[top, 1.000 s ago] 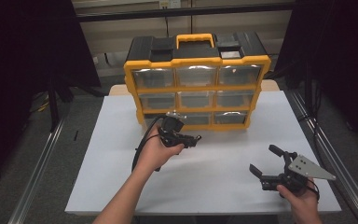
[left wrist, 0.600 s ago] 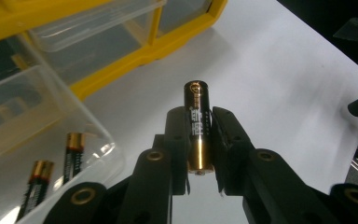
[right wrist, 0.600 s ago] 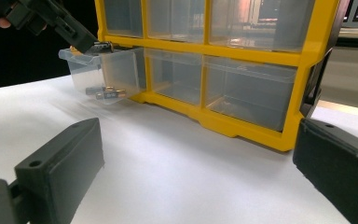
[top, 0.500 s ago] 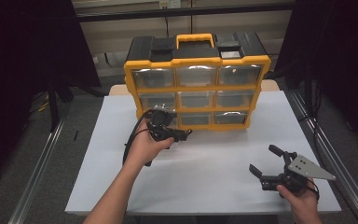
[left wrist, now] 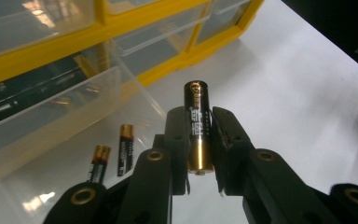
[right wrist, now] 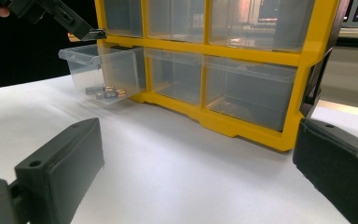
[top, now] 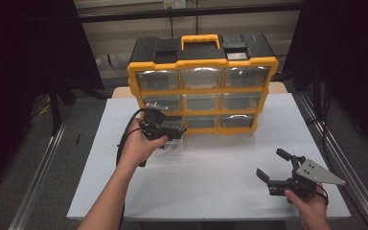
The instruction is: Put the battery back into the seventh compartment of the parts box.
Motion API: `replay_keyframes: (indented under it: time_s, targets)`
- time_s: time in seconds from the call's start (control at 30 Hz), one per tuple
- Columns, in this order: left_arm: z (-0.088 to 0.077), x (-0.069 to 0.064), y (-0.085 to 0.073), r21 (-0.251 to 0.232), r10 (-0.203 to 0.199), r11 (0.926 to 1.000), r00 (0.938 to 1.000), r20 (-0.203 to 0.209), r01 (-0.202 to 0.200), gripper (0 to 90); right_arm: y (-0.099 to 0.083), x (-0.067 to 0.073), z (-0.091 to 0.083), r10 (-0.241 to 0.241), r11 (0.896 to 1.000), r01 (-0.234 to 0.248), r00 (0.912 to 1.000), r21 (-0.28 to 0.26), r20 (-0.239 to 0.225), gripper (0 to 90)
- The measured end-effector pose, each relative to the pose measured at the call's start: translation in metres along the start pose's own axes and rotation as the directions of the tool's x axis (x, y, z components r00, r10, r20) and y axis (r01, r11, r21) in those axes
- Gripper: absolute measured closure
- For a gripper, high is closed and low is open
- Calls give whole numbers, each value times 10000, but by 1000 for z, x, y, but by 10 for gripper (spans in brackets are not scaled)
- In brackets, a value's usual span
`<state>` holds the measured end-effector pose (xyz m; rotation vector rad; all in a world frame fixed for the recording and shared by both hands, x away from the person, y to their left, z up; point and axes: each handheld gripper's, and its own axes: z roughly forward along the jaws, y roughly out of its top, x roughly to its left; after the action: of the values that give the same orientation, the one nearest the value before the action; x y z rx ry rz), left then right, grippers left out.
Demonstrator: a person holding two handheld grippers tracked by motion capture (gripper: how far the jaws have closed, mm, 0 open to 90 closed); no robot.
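Note:
My left gripper (top: 178, 132) is shut on a black and gold battery (left wrist: 196, 122), held between its jaws above a clear drawer (left wrist: 51, 109). That drawer is pulled out of the bottom left slot of the yellow organizer (top: 201, 86). Two batteries (left wrist: 114, 154) lie on the drawer's floor. In the right gripper view the same drawer (right wrist: 105, 67) shows at upper left with the left gripper (right wrist: 91, 33) over its rim. My right gripper (top: 272, 164) rests low near the table's front right, open and holding nothing, with its pads (right wrist: 60, 163) wide apart.
The organizer has a black top, a yellow handle (top: 200, 39) and several closed clear drawers. It stands at the back of the white table (top: 220, 196). Metal rails (top: 38, 182) run along both sides of the table.
The left hand has carried the battery forward and left, from mid table to above the pulled-out drawer. The right gripper has stayed put.

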<state>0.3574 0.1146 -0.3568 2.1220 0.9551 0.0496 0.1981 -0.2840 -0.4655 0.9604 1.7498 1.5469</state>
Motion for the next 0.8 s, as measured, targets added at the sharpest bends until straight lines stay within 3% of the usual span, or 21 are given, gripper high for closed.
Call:
replay_keyframes:
  time_s: [0.47, 0.67, 0.8]
  targets:
    - [-6, 17, -5, 96, -195, 9997, 9961, -857, 204, 775, 0, 0, 0, -4, 10000, 4, 10000, -3, 8, 15]
    - [-6, 24, -9, -76, -480, 9988, 9937, -1014, 474, 775, 0, 0, 0, -4, 10000, 4, 10000, -5, -2, 15]
    - [-7, 31, -11, 152, -381, 9991, 9926, -1151, 401, 775, 0, 0, 0, -9, 10000, 9, 10000, 10, -21, 15]
